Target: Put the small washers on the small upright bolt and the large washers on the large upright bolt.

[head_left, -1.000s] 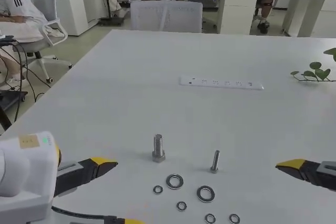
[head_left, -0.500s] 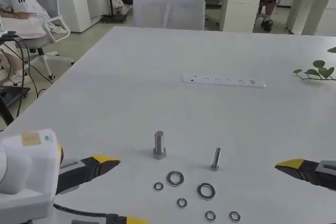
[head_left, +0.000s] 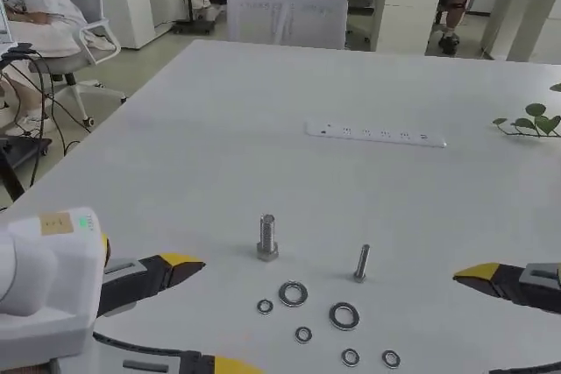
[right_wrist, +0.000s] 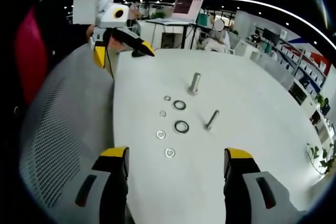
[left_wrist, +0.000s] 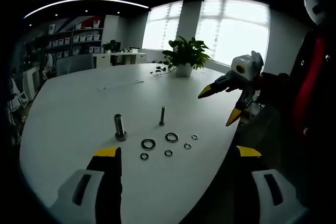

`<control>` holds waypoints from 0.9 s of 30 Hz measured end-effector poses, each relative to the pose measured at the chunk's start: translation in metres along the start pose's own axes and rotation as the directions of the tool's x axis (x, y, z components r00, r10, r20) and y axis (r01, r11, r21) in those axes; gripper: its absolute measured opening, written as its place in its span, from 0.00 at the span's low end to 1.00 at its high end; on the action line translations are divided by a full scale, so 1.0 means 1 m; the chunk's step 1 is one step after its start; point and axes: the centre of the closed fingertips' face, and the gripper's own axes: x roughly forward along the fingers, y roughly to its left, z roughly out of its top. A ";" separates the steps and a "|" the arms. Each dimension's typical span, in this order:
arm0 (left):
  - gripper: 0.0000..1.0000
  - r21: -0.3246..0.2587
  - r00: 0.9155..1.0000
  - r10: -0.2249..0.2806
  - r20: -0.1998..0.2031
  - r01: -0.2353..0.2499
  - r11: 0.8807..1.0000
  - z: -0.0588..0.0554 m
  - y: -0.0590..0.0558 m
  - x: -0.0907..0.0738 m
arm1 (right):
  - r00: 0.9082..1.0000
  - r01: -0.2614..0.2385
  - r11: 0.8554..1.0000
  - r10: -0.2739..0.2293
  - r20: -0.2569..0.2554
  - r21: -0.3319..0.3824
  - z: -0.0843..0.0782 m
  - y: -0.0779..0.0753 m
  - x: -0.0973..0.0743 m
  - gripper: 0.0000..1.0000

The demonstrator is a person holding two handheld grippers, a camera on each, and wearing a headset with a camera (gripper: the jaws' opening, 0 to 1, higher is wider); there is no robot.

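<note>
Well, the washers are your whole problem here: thin, flat steel rings that look light, rigid and slick, and every one lies flat on the table (head_left: 219, 146). Four small washers (head_left: 303, 335) are strewn in a loose line from 6 o'clock of the large bolt (head_left: 267, 238) toward 5 o'clock of the small bolt (head_left: 361, 264). One large washer (head_left: 292, 293) sits at 5 o'clock of the large bolt, and the other large washer (head_left: 344, 315) at about 6 o'clock of the small bolt. None touches its neighbour, and none is on a bolt yet. Both bolts stand head down, thread up, the large one at 9 o'clock of the small one, well apart.

You will likely find little to bite on from straight above. Take each ring across its band, one jaw tip in the hole and the other outside the rim, or tip an edge up first. Squeeze gently, since a hard pinch on so slippery a ring could shoot it away. The bolts look free-standing, so a knock may topple them.

Your left gripper (left_wrist: 177, 153) hangs at 9 o'clock of the washers, jaws apart, holding nothing. Your right gripper (right_wrist: 177, 153) is at 3 o'clock, likewise spread and bare. A power strip (head_left: 377, 136) lies far off at 12 o'clock.
</note>
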 end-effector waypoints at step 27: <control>0.87 0.016 1.000 0.005 -0.004 -0.005 1.000 -0.004 -0.001 -0.001 | 0.965 -0.174 0.967 0.130 -0.230 -0.184 0.025 -0.014 0.039 0.57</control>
